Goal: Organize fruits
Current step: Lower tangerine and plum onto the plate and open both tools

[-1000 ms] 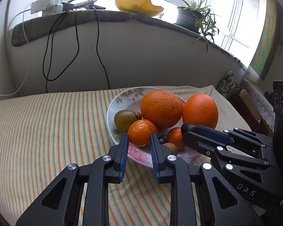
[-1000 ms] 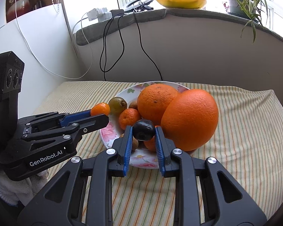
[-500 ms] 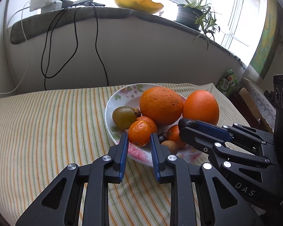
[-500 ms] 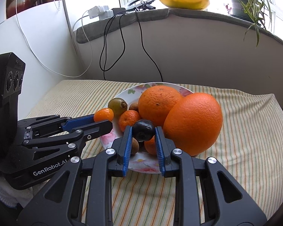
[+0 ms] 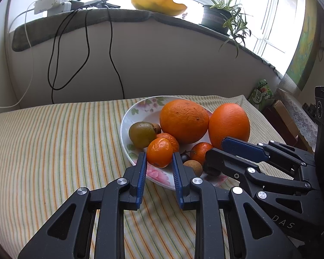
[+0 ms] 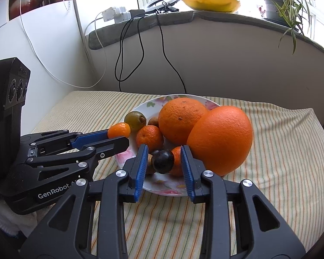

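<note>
Orange everywhere on the floral plate (image 5: 127,118): two big oranges side by side, the rounder one (image 5: 183,120) sitting on the plate, the smoother one (image 5: 229,123) at its 3 o'clock over the rim. A green kiwi (image 5: 141,133) sits at the plate's 9 o'clock, with a mandarin (image 5: 169,139) just beside it.

And look at the left hand-held gripper (image 5: 158,161): narrow, its blue pads pressed on a small tangerine (image 5: 159,152) over the plate's near rim, at about 6 o'clock.

Over to the right hand-held gripper (image 6: 163,158): its jaws are opening, and a dark plum (image 6: 162,160) sits between them with a clear gap at each pad, so it is not pinched. The plum lies among the small fruits at the plate's near edge, against another small orange fruit (image 6: 177,161) and a brown one (image 5: 193,166).

Under it all, a striped cloth (image 5: 54,140) covers the tabletop. At 12 o'clock, up on the window ledge, a yellow bowl (image 5: 157,3), a potted plant (image 5: 218,17), and black cables (image 5: 86,49) hanging down.
</note>
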### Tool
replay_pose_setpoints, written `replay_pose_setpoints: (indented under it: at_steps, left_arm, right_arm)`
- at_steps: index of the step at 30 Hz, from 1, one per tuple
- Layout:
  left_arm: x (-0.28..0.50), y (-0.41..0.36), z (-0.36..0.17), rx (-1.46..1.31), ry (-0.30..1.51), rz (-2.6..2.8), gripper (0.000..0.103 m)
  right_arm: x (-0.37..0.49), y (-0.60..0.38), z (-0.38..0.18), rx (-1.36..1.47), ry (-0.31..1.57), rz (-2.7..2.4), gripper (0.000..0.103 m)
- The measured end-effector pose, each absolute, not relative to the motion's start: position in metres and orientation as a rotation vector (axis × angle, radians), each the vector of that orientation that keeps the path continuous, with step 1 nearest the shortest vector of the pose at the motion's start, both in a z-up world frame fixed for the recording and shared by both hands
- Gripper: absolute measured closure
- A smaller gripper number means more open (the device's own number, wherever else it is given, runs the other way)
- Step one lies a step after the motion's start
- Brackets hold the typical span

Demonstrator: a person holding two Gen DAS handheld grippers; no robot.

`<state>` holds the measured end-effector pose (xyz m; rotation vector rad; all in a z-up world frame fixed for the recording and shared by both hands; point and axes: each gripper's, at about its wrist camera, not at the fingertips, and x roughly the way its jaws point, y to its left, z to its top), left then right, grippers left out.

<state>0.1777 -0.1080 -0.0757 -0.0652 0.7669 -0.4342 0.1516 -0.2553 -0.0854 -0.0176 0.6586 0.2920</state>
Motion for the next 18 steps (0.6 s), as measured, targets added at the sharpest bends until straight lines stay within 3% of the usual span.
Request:
replay_pose_setpoints:
  at_steps: [14, 18]
  left_arm:
    - [0.17, -0.103, -0.07, -0.073, 0.75, -0.418, 0.08]
    - [0.165, -0.1, -0.065, -0.079, 0.731, -0.411, 0.07]
  right_arm:
    - [0.136, -0.26, -0.078, -0.01, 0.626, 0.293, 0.066]
    - [0.131, -0.262, -0.076, -0.01, 0.614, 0.286, 0.066]
